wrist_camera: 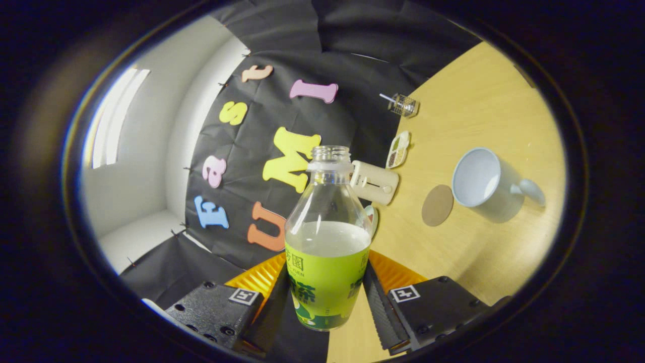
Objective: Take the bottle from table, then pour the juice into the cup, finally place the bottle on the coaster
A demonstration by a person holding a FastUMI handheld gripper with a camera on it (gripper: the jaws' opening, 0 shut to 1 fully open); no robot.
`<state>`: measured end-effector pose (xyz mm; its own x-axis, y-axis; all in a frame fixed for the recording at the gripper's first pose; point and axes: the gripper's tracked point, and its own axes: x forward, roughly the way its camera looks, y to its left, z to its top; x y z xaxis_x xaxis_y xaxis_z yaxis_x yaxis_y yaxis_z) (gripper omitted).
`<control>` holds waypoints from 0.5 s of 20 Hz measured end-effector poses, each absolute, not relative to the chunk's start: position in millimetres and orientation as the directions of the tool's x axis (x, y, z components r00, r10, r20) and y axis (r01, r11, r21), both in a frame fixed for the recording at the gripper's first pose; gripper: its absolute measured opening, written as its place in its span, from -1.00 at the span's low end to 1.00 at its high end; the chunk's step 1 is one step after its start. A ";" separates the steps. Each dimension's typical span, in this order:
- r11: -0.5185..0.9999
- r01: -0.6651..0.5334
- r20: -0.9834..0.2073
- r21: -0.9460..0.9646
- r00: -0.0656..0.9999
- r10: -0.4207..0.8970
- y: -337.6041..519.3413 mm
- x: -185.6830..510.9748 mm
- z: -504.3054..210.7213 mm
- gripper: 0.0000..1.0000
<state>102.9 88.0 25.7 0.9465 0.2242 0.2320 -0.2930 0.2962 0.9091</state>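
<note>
- Gripper [326, 297] clamped on bottle [326, 242], both fingers pressing its labelled lower body from either side.
- Bottle uncapped, clear above a green label, roughly half full of pale juice; seen tilted relative to the table [484, 101], lifted clear of it as far as can be judged.
- Cup [481, 181] standing on table well beyond the fingers, white, handle turned away from bottle.
- Coaster [437, 205] lying flat just beside cup, round, brown, nothing on it.
- Cream-coloured appliance [374, 182] behind bottle neck, at table edge near booth wall.
- Small divided dish [398, 149] and clear glass jar [404, 105] farther along same edge.
</note>
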 end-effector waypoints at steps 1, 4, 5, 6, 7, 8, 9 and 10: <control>0.271 -0.295 0.238 0.916 0.945 0.222 84.6 105.5 26.5 0.59; 0.216 -0.286 0.237 0.933 0.944 0.229 83.8 108.7 23.1 0.59; 0.187 -0.287 0.242 0.939 0.942 0.232 83.0 110.4 23.9 0.59; 0.157 -0.294 0.253 0.943 0.938 0.238 83.3 110.8 26.9 0.59; 0.127 -0.297 0.260 0.946 0.934 0.243 82.9 110.7 28.9 0.59; 0.102 -0.296 0.264 0.950 0.933 0.245 81.8 112.3 30.2 0.59; 0.086 -0.290 0.261 0.953 0.933 0.249 81.8 113.6 30.7 0.59; 0.073 -0.287 0.260 0.955 0.932 0.252 83.3 113.4 32.2 0.59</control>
<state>113.4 83.3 32.2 0.9319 0.2523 0.2604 -0.2867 0.0728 0.9553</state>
